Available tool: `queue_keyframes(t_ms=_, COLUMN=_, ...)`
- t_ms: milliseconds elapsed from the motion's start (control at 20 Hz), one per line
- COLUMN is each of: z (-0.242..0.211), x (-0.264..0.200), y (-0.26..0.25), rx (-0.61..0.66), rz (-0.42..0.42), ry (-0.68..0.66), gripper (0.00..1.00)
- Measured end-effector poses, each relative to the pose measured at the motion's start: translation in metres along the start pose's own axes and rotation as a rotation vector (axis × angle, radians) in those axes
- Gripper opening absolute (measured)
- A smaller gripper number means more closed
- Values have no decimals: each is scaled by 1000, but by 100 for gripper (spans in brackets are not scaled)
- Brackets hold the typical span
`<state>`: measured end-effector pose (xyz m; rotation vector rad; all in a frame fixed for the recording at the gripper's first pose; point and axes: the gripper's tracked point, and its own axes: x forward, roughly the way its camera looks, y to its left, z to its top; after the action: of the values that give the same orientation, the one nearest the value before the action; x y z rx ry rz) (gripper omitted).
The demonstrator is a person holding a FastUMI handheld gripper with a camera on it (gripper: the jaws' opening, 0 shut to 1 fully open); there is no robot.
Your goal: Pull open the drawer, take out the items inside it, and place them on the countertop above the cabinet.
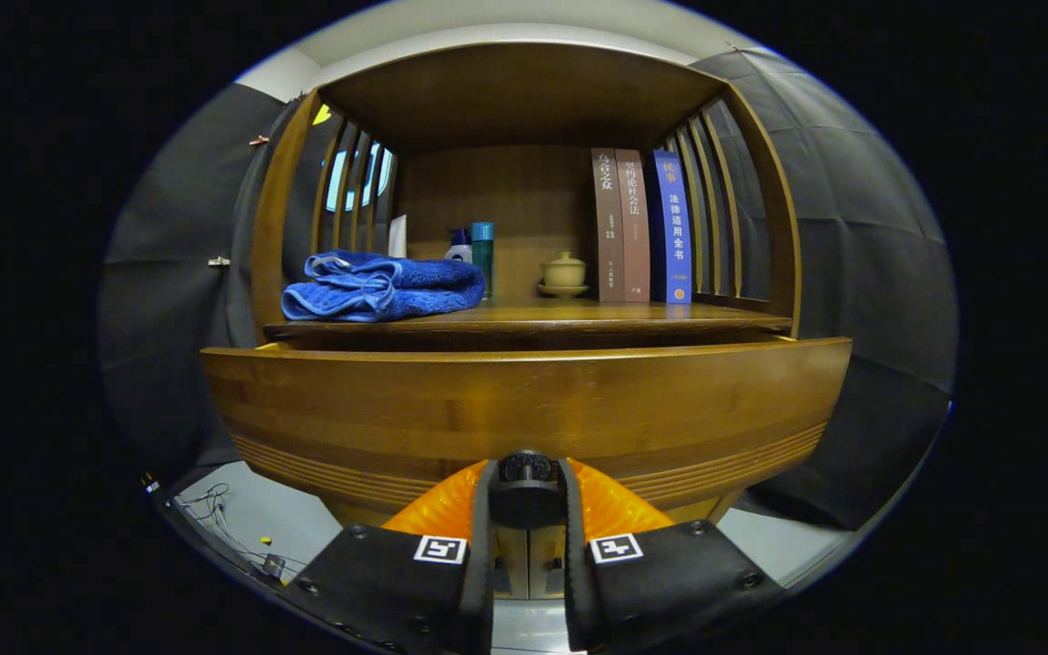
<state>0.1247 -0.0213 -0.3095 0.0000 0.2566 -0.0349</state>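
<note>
A wooden cabinet fills the view. Its drawer front (524, 409) stands pulled out a little from the cabinet body, with a dark gap behind its top edge. A round dark knob (527, 491) sits low on the drawer front, and my gripper (527, 496) is shut on it, one finger on each side. The drawer's inside is hidden behind the front panel. Above the drawer lies the countertop (579, 317), a wooden shelf surface inside an open frame.
On the countertop lie a folded blue towel (383, 287) at the left, two small bottles (474, 250), a lidded cup on a saucer (564, 273) and three upright books (642, 227) at the right. Wooden slats close both sides. Cables (215, 509) lie on the floor at the left.
</note>
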Motion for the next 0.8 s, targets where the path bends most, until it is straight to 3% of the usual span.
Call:
queue_keyframes(t_ms=550, z=-16, x=-75, y=-1, rx=35, rz=31, ry=26, gripper=35)
queue_keyframes(t_ms=800, z=-21, x=-80, y=-3, rx=37, rz=32, ry=27, gripper=35)
